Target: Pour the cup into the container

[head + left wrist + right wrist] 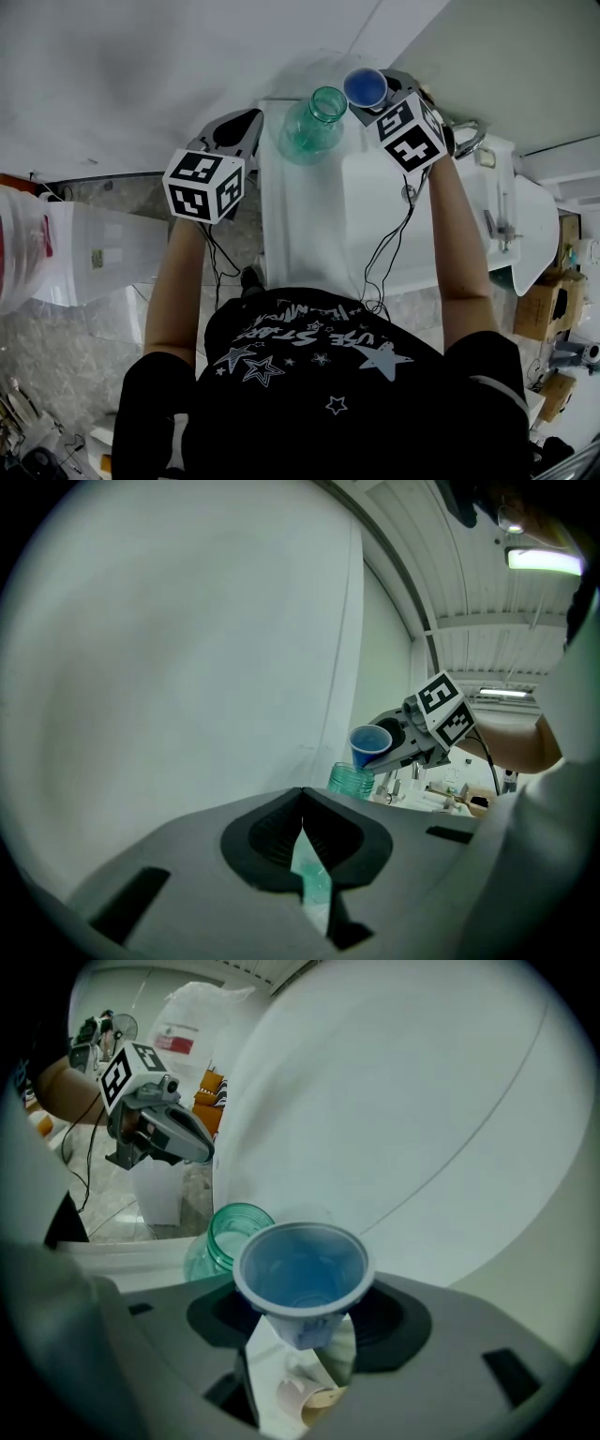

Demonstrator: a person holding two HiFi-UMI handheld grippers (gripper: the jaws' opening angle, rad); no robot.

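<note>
Only the left gripper view is showing the blue cup (370,745) from the side. It is being held tipped, with its lowered rim just above the mouth of the green container (352,778). In the right gripper view the cup is being looked into from the front: the inside is blue, and whether anything is in it cannot be told. There the cup's lower body is being clamped between the jaws of the right gripper (300,1326). Only the head view is showing the container standing on the white counter (300,234), between the two grippers, with the cup just to the right of its mouth.

A white bin (103,248) is being shown on the floor at the left and cardboard boxes (542,302) at the right. Black cables (389,248) are being trailed across the counter. In the left gripper view most of the container is being covered by the left gripper (302,803) itself, whose jaws are being held together at the tips. Green is showing only through the slit below them. It cannot be told whether this gripper is touching the container.

Both forearms are being stretched forward. The right gripper is being angled downward and the left is being held nearly level, just beside the container's left side.
</note>
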